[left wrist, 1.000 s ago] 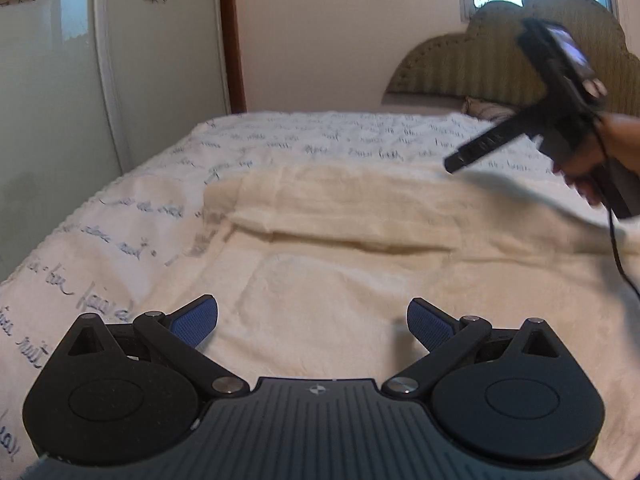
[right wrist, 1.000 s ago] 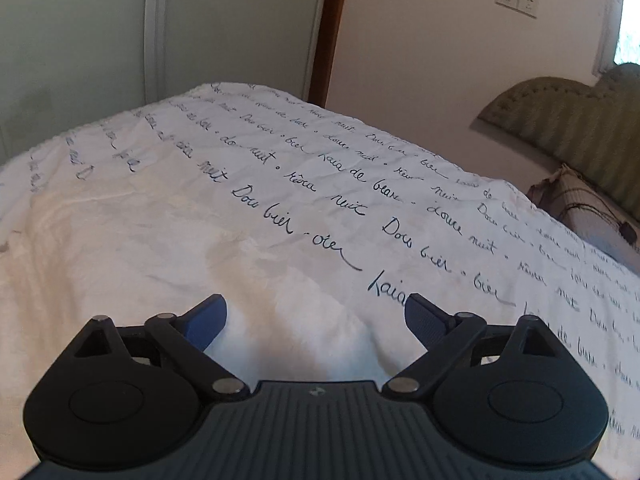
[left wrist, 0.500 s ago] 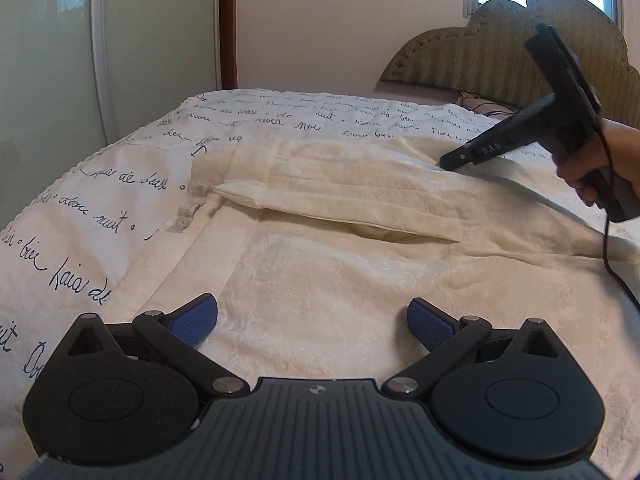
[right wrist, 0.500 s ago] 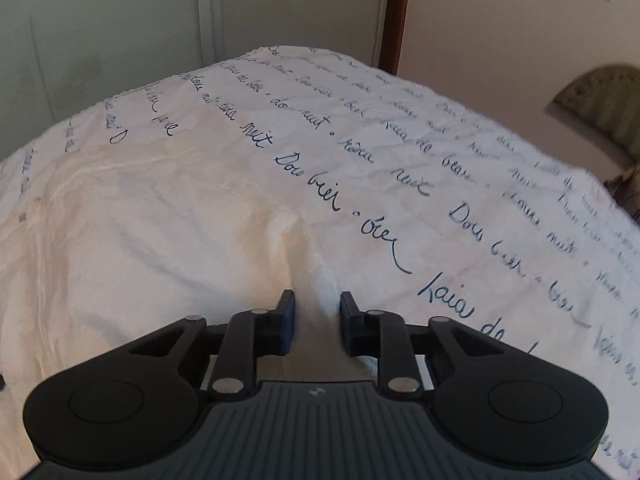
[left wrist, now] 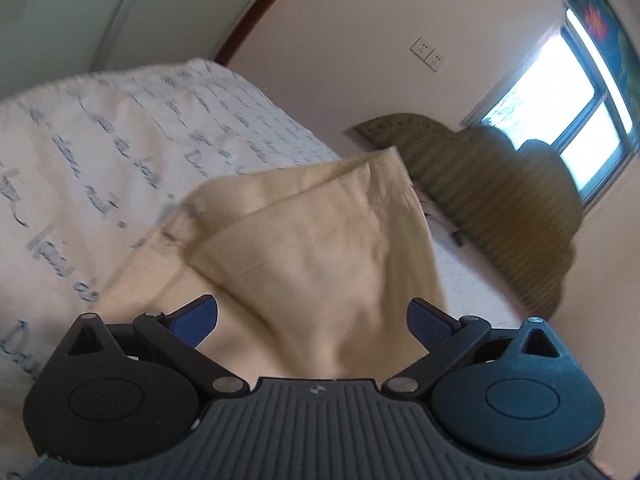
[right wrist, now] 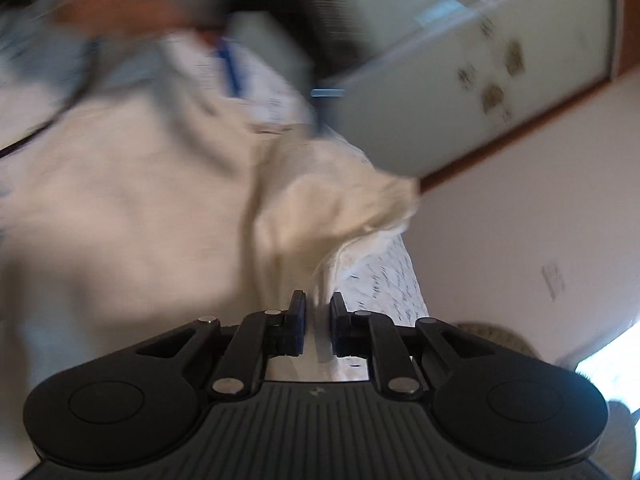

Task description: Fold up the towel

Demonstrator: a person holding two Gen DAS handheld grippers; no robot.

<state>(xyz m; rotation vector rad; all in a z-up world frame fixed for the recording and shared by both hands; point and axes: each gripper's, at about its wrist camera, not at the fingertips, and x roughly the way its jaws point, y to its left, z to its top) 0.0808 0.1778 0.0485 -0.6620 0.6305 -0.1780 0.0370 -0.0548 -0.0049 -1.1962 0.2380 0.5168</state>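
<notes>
The cream towel (left wrist: 312, 232) rises in a lifted, folded peak above the bed, right in front of my left gripper (left wrist: 312, 320). That gripper is open, its blue pads (left wrist: 196, 318) wide apart on either side of the cloth and not pressing it. In the blurred right wrist view my right gripper (right wrist: 318, 320) has its jaws closing, nearly together, on a pinched edge of the towel (right wrist: 320, 208). The cloth trails away from its pads, up and to the left.
A white bedspread with blue script (left wrist: 100, 140) covers the bed under the towel. An olive padded headboard (left wrist: 500, 184) stands at the far end below a bright window (left wrist: 560, 92). A pale wardrobe door (right wrist: 460, 80) lies beyond. A blurred person (right wrist: 100, 8) shows at upper left.
My right gripper went from open to pinched on the towel's edge, then swung and rolled, lifting the cloth. The left view rolled and rose; the towel now stands up before it.
</notes>
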